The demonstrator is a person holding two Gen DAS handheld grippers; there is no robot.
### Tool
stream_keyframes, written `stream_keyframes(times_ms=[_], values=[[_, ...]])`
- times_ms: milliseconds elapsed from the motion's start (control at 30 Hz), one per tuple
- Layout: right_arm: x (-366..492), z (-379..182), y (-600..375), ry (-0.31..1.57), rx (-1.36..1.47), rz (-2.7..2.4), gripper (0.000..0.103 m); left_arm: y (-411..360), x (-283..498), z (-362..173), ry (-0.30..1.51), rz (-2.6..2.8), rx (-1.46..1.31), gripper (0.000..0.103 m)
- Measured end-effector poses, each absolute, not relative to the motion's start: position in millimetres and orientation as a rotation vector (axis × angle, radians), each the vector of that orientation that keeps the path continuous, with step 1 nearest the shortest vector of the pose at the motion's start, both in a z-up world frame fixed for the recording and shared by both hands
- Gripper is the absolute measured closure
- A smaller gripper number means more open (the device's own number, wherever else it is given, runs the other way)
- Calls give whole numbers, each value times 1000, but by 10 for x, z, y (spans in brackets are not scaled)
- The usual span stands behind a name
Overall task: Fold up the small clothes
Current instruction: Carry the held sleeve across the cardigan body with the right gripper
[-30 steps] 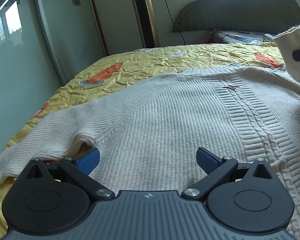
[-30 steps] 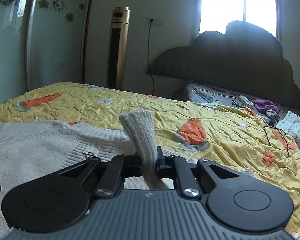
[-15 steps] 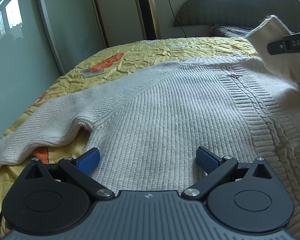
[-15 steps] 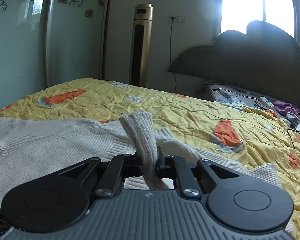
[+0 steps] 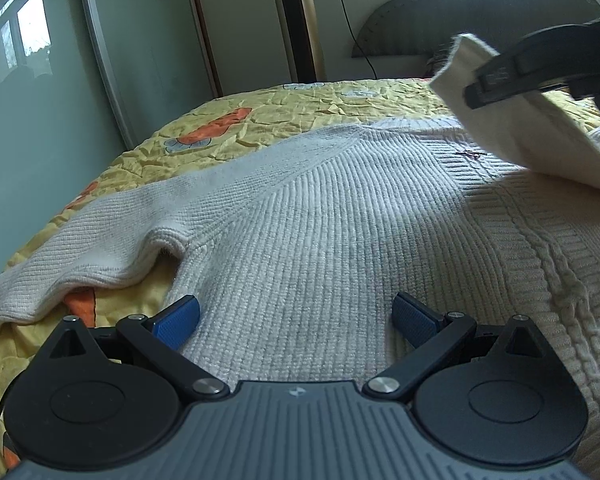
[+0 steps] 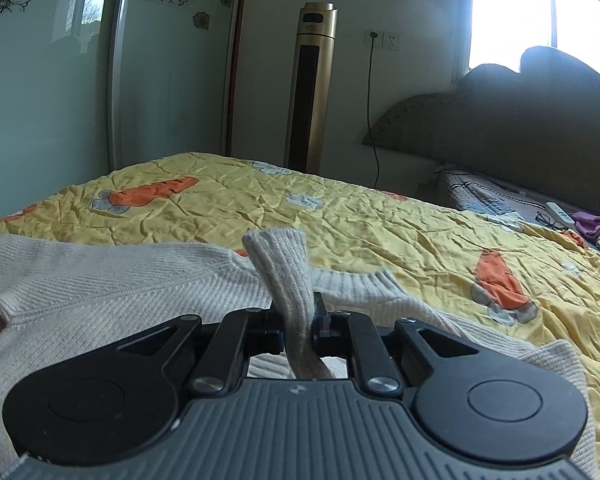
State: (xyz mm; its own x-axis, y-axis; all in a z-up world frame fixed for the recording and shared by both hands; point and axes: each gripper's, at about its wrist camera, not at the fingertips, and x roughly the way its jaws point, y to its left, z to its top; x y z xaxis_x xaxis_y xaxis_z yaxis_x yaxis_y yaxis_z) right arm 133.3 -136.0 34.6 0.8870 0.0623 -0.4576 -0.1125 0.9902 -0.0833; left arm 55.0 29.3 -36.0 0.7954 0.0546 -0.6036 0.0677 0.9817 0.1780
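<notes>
The right gripper (image 6: 300,324) pinches the sleeve cuff (image 6: 278,268), lifted right of the sweater (image 5: 320,232) body. The left gripper (image 5: 296,316) gapes wide, empty, at the near hem.

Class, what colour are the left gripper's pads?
Blue pads, clearest in the left wrist view.

Left wrist view sits low, close over the cream sweater (image 5: 320,216), facing along the bed (image 5: 260,120) toward the headboard (image 5: 480,12), tilted down. Right wrist view sits a bit higher, same general heading, toward the window (image 6: 540,12). Both share sweater, yellow quilt, gold tower fan (image 6: 314,80), wardrobe door (image 5: 40,60). Right gripper (image 5: 476,92) shows at left view's upper right.
</notes>
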Motion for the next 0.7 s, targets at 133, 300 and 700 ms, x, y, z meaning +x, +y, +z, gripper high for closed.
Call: stream_keyframes(times_ms=[133, 300, 700], values=[[1427, 307, -1215, 479, -113, 113, 87, 297, 548, -360, 651, -7, 194, 0], [1533, 238, -1039, 493, -129, 130, 87, 299, 548, -360, 651, -7, 194, 0], [1700, 5, -768, 538, -195, 172, 87, 329, 562, -357, 658, -13, 175, 0]])
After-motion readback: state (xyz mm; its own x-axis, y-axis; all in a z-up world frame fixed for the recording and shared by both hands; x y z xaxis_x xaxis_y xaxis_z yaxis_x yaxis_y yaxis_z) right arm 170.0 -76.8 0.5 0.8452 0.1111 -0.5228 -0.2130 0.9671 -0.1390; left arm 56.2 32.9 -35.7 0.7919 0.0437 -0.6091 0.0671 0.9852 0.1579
